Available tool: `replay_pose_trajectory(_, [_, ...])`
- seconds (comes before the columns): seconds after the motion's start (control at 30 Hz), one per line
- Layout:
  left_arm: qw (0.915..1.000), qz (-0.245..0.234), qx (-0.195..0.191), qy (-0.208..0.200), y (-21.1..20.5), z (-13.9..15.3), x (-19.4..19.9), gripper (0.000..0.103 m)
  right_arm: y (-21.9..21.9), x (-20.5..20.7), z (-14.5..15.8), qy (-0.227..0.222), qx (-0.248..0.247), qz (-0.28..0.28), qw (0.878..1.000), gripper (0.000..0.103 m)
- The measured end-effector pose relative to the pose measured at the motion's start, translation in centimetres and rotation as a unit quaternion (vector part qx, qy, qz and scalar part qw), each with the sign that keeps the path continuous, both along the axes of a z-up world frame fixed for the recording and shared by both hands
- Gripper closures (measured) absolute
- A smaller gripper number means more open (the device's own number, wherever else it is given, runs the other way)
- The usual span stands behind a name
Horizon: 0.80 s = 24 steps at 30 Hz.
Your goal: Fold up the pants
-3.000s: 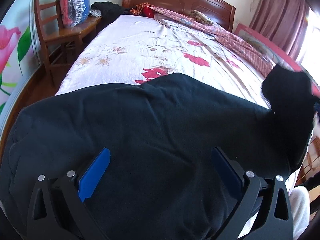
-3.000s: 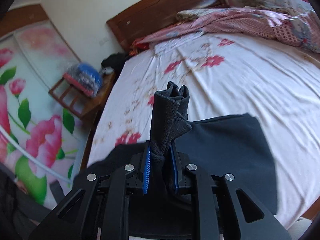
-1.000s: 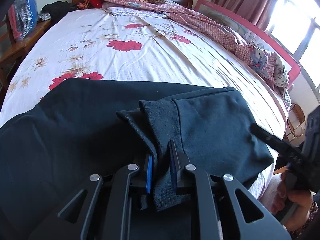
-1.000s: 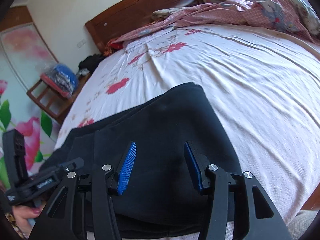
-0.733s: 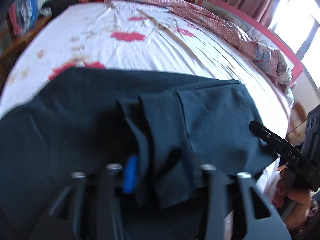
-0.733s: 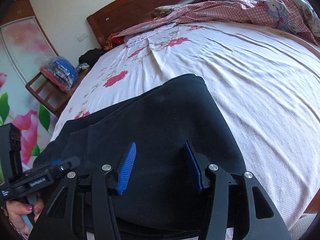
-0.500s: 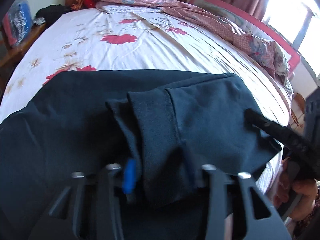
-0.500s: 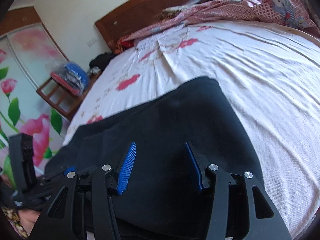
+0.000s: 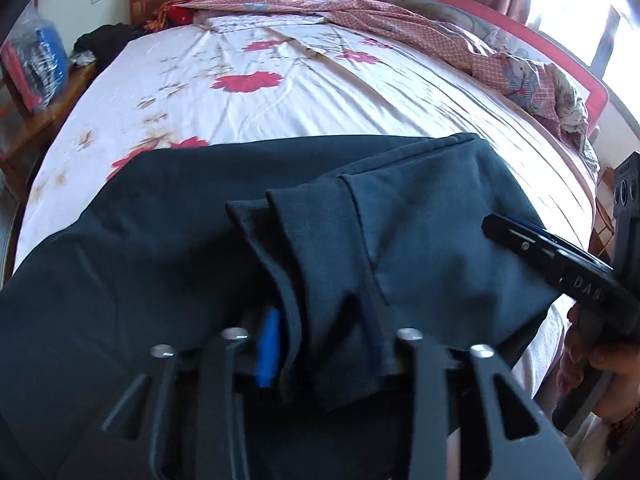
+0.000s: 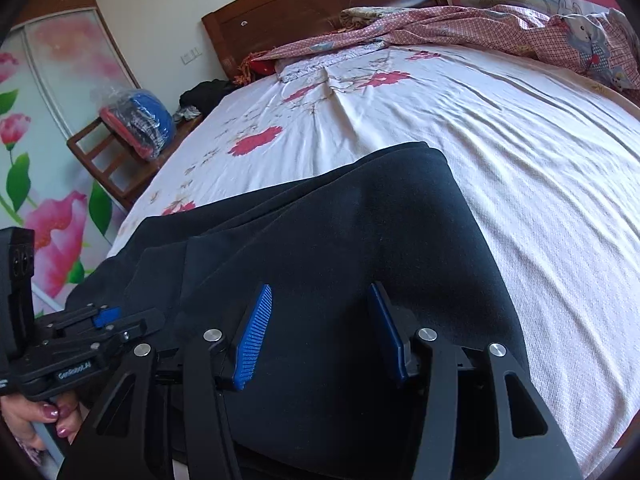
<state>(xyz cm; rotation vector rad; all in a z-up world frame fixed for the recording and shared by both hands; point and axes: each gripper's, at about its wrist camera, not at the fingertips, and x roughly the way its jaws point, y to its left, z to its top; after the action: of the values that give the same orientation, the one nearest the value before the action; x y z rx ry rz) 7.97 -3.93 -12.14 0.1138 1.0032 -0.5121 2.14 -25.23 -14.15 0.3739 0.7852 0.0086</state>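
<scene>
A: Left wrist view, go.
B: I had the pants spread dark across the near end of the bed. My left gripper had its jaws opening, a cuff fold between them, cloth loose and slack by the blue pad. Right gripper at the right edge, in a hand.
A: Right wrist view?
B: My right gripper was over the folded pants, jaws apart and widening, nothing pinched between the pads. Left gripper at lower left, held by a hand; I couldn't read its jaws from there.
</scene>
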Motion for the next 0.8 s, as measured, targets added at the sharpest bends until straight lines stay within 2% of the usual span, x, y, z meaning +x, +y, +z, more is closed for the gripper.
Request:
replay_pose_trajectory(0.03, [0.9999, 0.009, -0.007, 0.005, 0.6, 0.0, 0.0, 0.049, 0.0, 0.0, 0.0, -0.002, 0.004, 0.000, 1.000, 0.048])
replay_pose_trajectory(0.07, [0.9996, 0.025, -0.015, 0.007, 1.4, 0.1, 0.0, 0.046, 0.1, -0.1, 0.0, -0.003, 0.003, -0.002, 1.000, 0.048])
replay_pose_trajectory(0.13, [0.9992, 0.034, -0.020, 0.004, 2.4, 0.2, -0.3, 0.045, 0.3, -0.2, 0.2, -0.005, -0.005, -0.001, 1.000, 0.048])
replay_pose_trajectory(0.3, [0.9980, 0.057, -0.018, -0.020, 5.3, 1.0, -1.5, 0.033, 0.6, -0.9, 1.1, -0.029, 0.006, -0.001, 1.000, 0.048])
replay_pose_trajectory(0.43, [0.9942, 0.095, -0.036, -0.034, 8.5, 1.9, -2.3, 0.024, 2.5, -1.1, 1.8, -0.044, -0.007, 0.034, 0.998, 0.048])
replay_pose_trajectory(0.57, [0.9861, 0.154, -0.044, -0.044, 12.4, 2.3, -2.9, 0.014, 5.1, -0.5, 1.7, -0.031, -0.026, 0.077, 0.996, 0.048])
replay_pose_trajectory(0.67, [0.9733, 0.217, -0.053, -0.054, 16.0, 2.6, -3.4, 0.011, 7.0, -0.1, 1.1, -0.002, -0.048, 0.096, 0.994, 0.048])
replay_pose_trajectory(0.77, [0.9524, 0.292, -0.057, -0.067, 20.1, 2.9, -3.8, 0.007, 8.0, 0.1, 0.8, 0.020, -0.051, 0.102, 0.993, 0.048])
replay_pose_trajectory(0.8, [0.9419, 0.323, -0.058, -0.072, 21.6, 3.0, -4.0, 0.007, 8.3, 0.2, 1.2, 0.018, -0.043, 0.105, 0.993, 0.048])
